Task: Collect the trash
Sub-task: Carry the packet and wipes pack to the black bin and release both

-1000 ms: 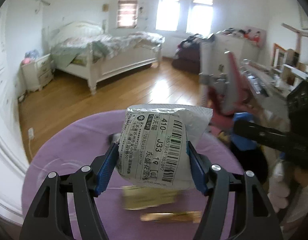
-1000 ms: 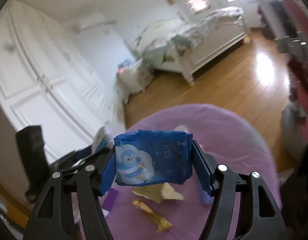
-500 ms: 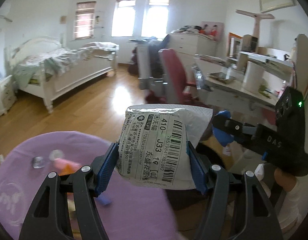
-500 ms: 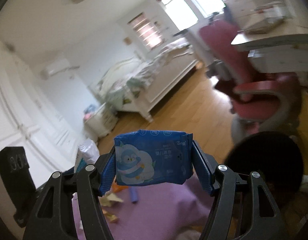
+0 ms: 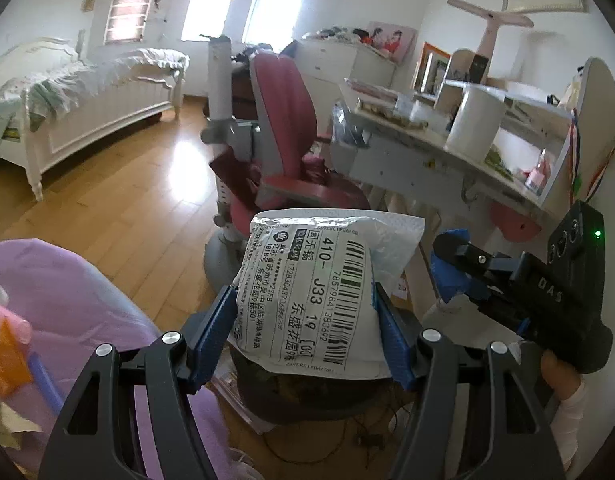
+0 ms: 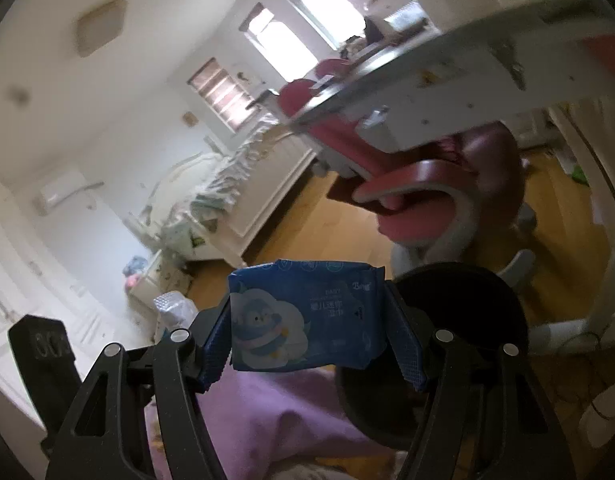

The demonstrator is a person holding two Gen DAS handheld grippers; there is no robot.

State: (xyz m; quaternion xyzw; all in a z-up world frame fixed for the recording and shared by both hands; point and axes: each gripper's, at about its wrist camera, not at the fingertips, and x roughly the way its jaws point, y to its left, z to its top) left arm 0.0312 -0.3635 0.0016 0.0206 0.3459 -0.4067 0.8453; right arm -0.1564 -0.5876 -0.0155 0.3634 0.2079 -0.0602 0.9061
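Note:
My left gripper [image 5: 305, 332] is shut on a grey courier bag [image 5: 311, 300] with a barcode label, held in the air above a dark round bin [image 5: 307, 398] on the floor. My right gripper [image 6: 311, 340] is shut on a blue wet-wipe packet [image 6: 307, 316] with a penguin picture, held beside the rim of the same black bin [image 6: 459, 336]. The right gripper also shows in the left wrist view [image 5: 459, 272], to the right of the bag. The left gripper's body [image 6: 43, 352] and the bag [image 6: 173, 308] show at the left of the right wrist view.
A purple-covered round table [image 5: 67, 300] at lower left holds an orange wrapper [image 5: 7, 356], a blue stick [image 5: 45, 380] and paper scraps. A pink desk chair [image 5: 291, 152] and a white desk [image 5: 447, 148] stand ahead. A bed [image 5: 87, 92] is at far left.
Both grippers swung right, away from the purple table toward the chair, desk and black bin, each still holding its item. The table has slid to the lower left of both views.

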